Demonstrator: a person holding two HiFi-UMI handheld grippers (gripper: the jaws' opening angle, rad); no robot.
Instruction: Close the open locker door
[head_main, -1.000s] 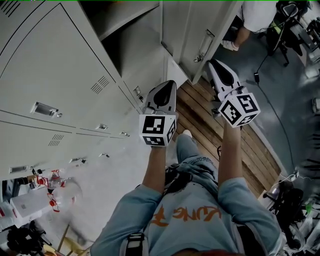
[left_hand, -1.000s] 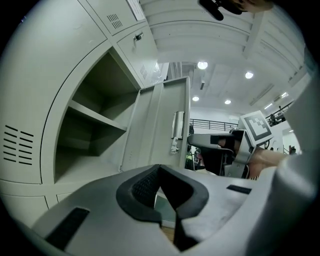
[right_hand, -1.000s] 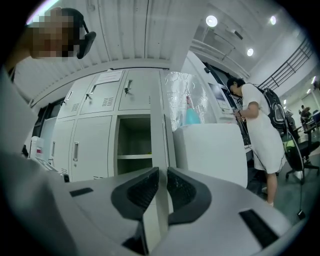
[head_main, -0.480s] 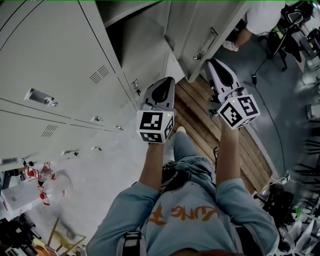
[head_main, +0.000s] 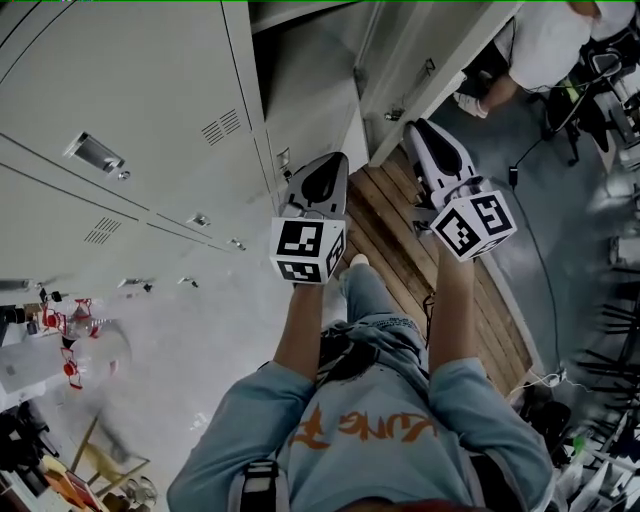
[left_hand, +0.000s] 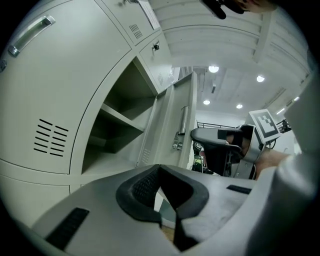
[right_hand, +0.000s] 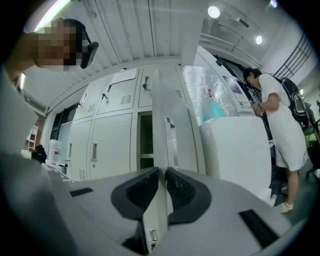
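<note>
The door (head_main: 395, 50) stands swung well out from its locker (head_main: 300, 60) at the top middle of the head view, so from the right gripper's side it shows almost edge-on. It is plain pale grey sheet metal with a long bar handle (head_main: 408, 92) and a small latch low on its free edge. I can spot nothing dented or snagged. The compartment behind it is bare, with one shelf across.

The right gripper (head_main: 414, 128) has its tips at that free edge, just by the handle. In its own view the pads sit nearly together with the thin edge (right_hand: 159, 125) running straight up the slit between them, so it looks pinched on the metal. That hold makes sense to me: gripping the far edge gives the most leverage for swinging the door home.

The left gripper (head_main: 338, 158) hangs just beside, towards the centre of the frame. Its jaws are closed tip to tip on nothing, and it points at the opening without touching anything. I'd guess it is only waiting, and it should clear the gap before the door closes.

Below lies a plank floor (head_main: 400, 240). At the upper right a bystander (head_main: 550, 40) in white stands well apart.
</note>
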